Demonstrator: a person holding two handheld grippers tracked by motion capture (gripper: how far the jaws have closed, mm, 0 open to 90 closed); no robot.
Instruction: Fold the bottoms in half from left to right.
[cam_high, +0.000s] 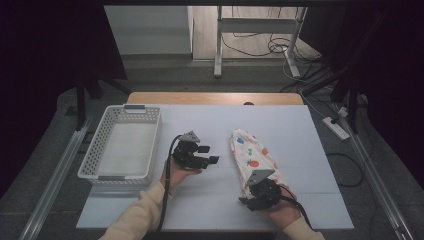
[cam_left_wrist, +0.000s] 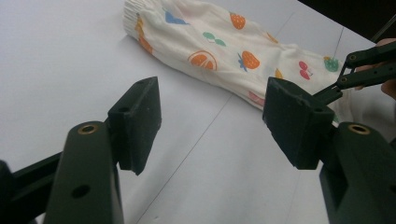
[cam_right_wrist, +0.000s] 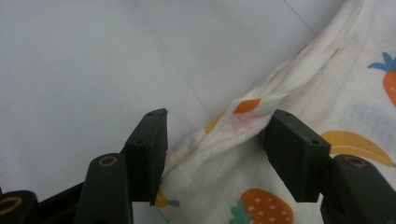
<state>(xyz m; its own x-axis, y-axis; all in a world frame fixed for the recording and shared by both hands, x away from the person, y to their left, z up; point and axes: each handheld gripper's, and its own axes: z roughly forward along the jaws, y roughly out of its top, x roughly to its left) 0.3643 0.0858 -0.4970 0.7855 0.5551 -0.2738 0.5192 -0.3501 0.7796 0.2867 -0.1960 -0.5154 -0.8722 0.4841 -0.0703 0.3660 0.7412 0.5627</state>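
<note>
The fruit-print cloth (cam_high: 252, 157) lies flat on the white desk (cam_high: 300, 130), right of the middle, with its near end close to the front edge. The right gripper (cam_high: 248, 203) sits at that near end, jaws apart around a raised fold, one pad touching the cloth. The left gripper (cam_high: 210, 154) hovers just beside the cloth's left side, jaws open and empty. Bare desk lies between them. The white basket (cam_high: 117, 172) fills the left edge.
</note>
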